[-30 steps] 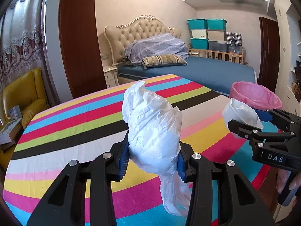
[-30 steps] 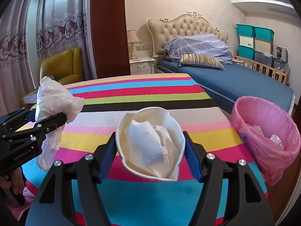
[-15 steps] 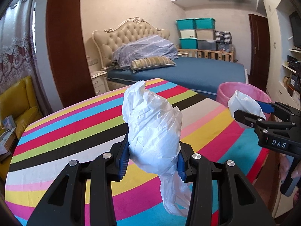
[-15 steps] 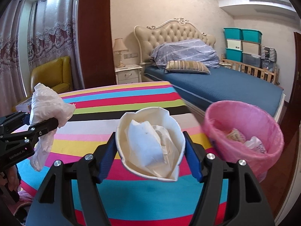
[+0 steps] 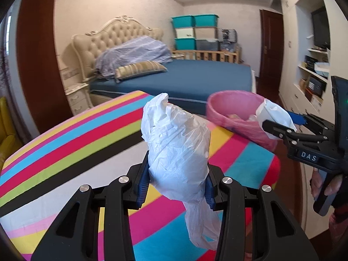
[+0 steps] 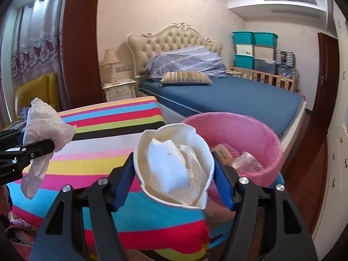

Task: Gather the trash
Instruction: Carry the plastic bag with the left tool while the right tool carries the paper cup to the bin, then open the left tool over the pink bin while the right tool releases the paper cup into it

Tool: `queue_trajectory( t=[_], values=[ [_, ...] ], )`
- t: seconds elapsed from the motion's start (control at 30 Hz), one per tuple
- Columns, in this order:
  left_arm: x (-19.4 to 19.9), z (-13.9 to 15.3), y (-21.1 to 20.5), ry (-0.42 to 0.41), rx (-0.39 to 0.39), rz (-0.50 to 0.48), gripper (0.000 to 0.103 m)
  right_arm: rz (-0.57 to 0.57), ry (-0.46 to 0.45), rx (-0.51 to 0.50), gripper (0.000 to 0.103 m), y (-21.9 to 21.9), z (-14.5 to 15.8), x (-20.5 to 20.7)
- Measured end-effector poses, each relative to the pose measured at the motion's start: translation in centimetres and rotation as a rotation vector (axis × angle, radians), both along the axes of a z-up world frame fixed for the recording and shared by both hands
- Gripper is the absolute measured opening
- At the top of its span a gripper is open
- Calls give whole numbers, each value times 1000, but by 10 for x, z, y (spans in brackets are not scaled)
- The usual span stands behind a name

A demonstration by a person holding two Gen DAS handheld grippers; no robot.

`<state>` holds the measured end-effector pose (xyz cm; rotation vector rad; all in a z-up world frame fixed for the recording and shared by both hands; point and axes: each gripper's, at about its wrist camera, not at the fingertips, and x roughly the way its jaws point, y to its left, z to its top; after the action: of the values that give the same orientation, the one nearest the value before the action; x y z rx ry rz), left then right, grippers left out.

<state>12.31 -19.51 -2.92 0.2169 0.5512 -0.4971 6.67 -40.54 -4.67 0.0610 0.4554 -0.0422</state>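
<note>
Both loads lifted, none binned — left hand-held gripper (image 5: 177, 187) pinches a crumpled white plastic bag (image 5: 177, 152); right hand-held gripper (image 6: 174, 171) squeezes a tissue-stuffed white paper cup (image 6: 174, 165) near the pink-lined trash bin (image 6: 256, 134).

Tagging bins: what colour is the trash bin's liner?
Pink plastic liner on the round trash bin; clearest in the right wrist view.

Pink bin (image 6: 269, 134), rainbow-striped cloth (image 6: 104, 117)
</note>
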Motion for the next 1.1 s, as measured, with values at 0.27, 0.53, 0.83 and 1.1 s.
queue_trajectory(
  t=[0.27, 0.53, 0.83, 1.1],
  values=[
    [16, -3, -48, 47, 26, -91, 41, -74, 15, -14, 65, -44, -4, -3],
    [44, 20, -110, 41, -1, -173, 41, -128, -4, -56, 65, -77, 9, 16],
    [101, 40, -168, 109, -65, -173, 41, -169, -10, -92, 65, -109, 19, 63],
    [131, 41, -186, 141, -77, -161, 41, -170, 14, -82, 66, -133, 21, 87]
  ],
)
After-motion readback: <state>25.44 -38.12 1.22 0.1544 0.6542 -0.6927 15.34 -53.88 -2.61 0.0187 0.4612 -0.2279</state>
